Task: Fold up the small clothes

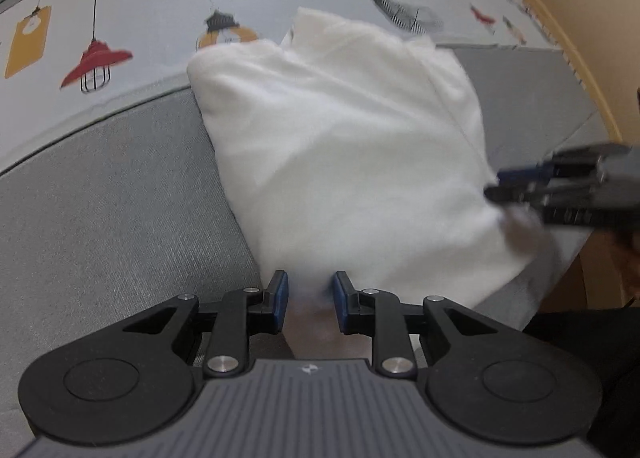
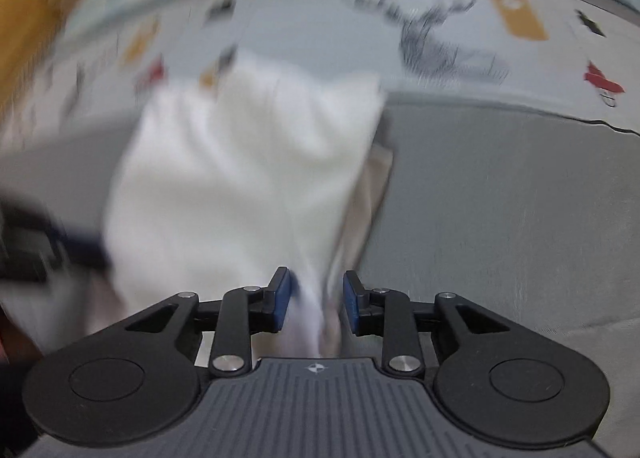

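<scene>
Both tongs parted: left gripper [image 1: 308, 300] with blue pads [image 1: 280, 298] spread on either side of the near edge of the white garment [image 1: 340, 146], cloth lying in the gap, not pinched; right gripper [image 2: 314, 302] likewise released, a hanging fold of the same white garment [image 2: 240, 178] between its pads [image 2: 282, 296], touching the left one, clear of the right. Garment folded into a rough oblong, stretching straight ahead of both tongs on the grey cushion [image 1: 120, 198], far end reaching the printed cover [image 1: 140, 18] with lamps and a deer. Right gripper seen from the left camera at the garment's right edge, blurred. Beige layer [image 2: 370, 194] showing under the garment's right side in the right view
</scene>
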A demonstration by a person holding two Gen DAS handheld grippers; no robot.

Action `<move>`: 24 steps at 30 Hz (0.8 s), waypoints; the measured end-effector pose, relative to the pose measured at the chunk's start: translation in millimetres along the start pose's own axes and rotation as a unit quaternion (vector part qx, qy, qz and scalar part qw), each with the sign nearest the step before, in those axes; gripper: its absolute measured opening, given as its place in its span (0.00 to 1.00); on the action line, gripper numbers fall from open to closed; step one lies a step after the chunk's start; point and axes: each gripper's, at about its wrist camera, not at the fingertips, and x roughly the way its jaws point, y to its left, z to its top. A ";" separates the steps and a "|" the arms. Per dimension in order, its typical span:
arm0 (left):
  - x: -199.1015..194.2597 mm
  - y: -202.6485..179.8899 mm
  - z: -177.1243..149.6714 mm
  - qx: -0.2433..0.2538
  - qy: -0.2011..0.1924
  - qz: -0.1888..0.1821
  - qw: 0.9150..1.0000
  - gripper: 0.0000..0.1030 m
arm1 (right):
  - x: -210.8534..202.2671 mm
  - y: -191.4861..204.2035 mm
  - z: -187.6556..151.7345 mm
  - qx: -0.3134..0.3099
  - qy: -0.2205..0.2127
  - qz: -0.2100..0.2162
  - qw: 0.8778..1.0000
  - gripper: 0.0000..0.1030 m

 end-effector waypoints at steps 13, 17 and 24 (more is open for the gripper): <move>9.3 -13.5 9.5 0.009 0.008 0.026 1.000 0.35 | -4.7 6.1 -25.6 -0.088 0.054 0.044 0.994 0.08; -5.3 -4.4 15.9 -0.021 -0.028 0.016 0.999 0.52 | -25.3 0.6 -9.7 -0.045 -0.018 0.050 0.998 0.19; 2.7 24.1 21.2 -0.128 -0.037 0.013 0.991 0.72 | -8.2 -13.2 10.0 0.093 -0.082 0.059 0.991 0.65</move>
